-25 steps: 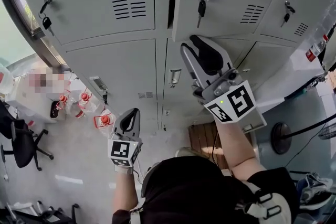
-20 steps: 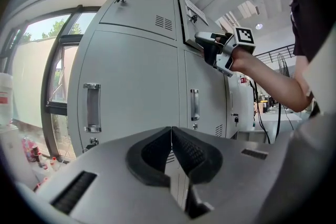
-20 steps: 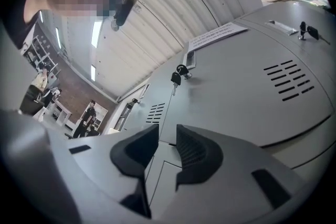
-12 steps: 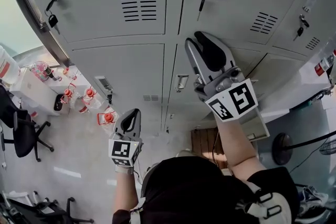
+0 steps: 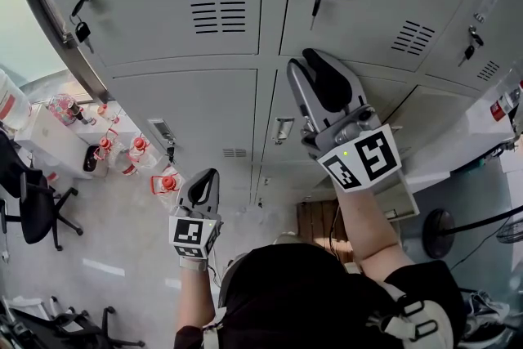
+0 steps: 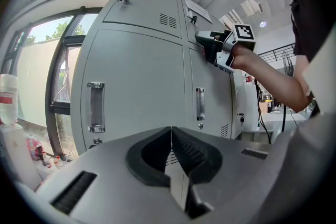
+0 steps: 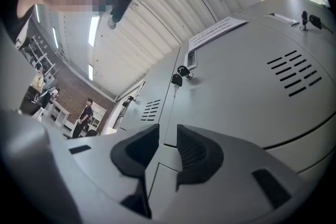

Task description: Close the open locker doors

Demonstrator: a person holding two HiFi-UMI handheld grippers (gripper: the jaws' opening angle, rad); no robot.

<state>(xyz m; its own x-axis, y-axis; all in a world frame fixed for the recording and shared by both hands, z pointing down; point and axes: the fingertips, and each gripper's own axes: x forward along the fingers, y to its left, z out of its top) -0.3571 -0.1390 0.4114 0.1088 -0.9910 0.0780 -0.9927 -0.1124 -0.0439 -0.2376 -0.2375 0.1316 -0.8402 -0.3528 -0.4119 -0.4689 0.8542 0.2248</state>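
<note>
Grey lockers fill the head view. My right gripper rests its tips against the locker front just below the upper middle door, which has a key hanging in its lock and sits flush with its neighbours. Its jaws have just been closing and stand slightly apart, with nothing between them. The left gripper view shows that right gripper pressed on the lockers. My left gripper hangs lower, short of the lockers, its jaws shut and empty.
Red-capped bottles stand on the floor at the left, near an office chair. A window frame borders the lockers' left side. A grey panel juts out low beside my right arm, with a fan beyond it.
A second ago the upper middle door stood ajar with a dark gap at its left edge; that gap is gone and the door lies flush. My left gripper has kept still.
</note>
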